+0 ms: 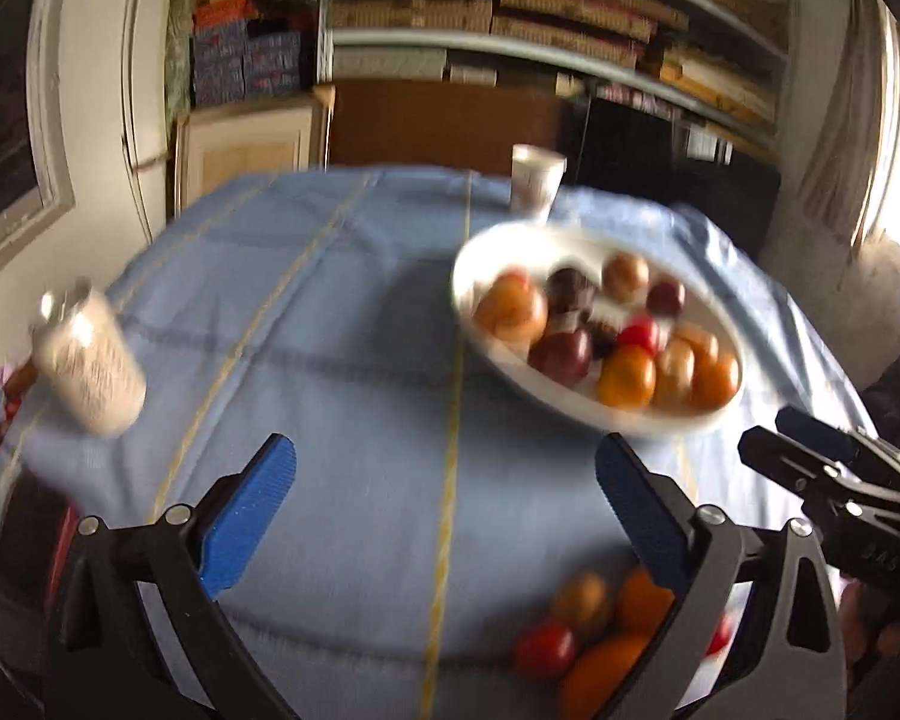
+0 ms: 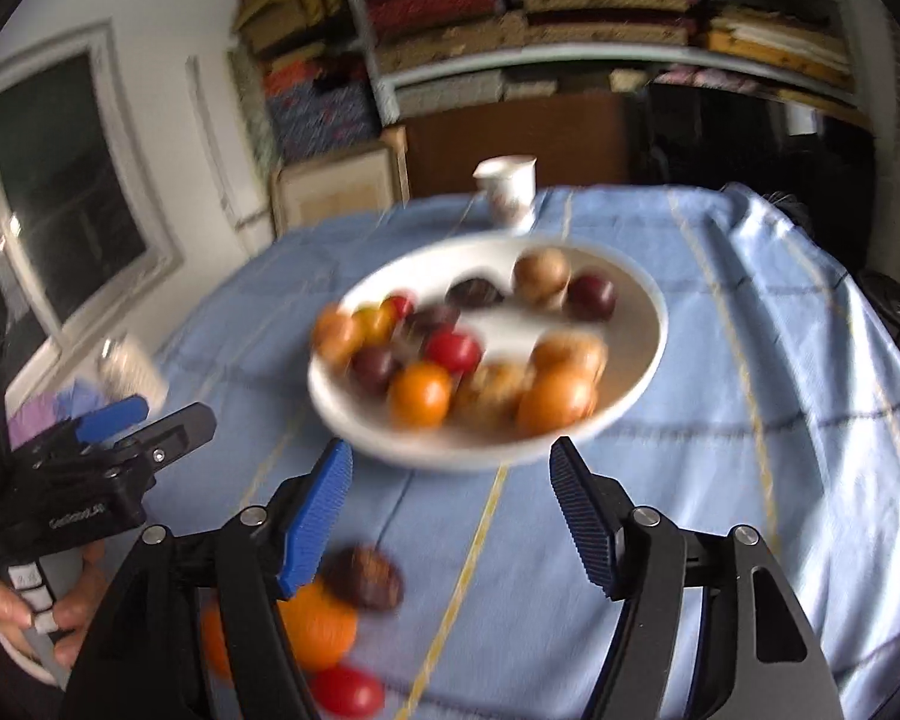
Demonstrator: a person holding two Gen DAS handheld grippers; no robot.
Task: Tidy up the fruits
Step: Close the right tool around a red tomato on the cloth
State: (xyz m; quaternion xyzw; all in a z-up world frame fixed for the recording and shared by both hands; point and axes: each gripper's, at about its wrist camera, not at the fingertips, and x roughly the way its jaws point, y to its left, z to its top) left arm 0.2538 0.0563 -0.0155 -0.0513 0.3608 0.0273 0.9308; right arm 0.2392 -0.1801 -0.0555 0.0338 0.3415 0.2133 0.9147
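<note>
Both of your grippers are empty at this moment: the left gripper [image 1: 444, 516] has its jaws spread wide with only blue cloth between them, and the right gripper [image 2: 450, 516] has its jaws parted with nothing between the pads. The fruit sits in two places. Most of it is piled in the white bowl [image 1: 480, 342], which stands on the tabletop [image 1: 342, 312] ahead of both grippers, a white cup [image 1: 534, 180] just behind it. A small loose pile of fruit [image 1: 588, 636] lies on the cloth nearer to you, by the left gripper's right finger and, in the right wrist view, by the right gripper's left finger. That placing reads as sorting half done: the bowl is the collecting spot, and the loose pieces are either waiting to go in or being set apart, which I cannot tell. Most pieces are round, so they point no way in particular; one orange piece [image 1: 600, 672] at the near edge of the pile looks elongated, its long axis slanting up to the right, though blur makes that uncertain. A pale can [image 1: 90, 360] stands well off to the left.
</note>
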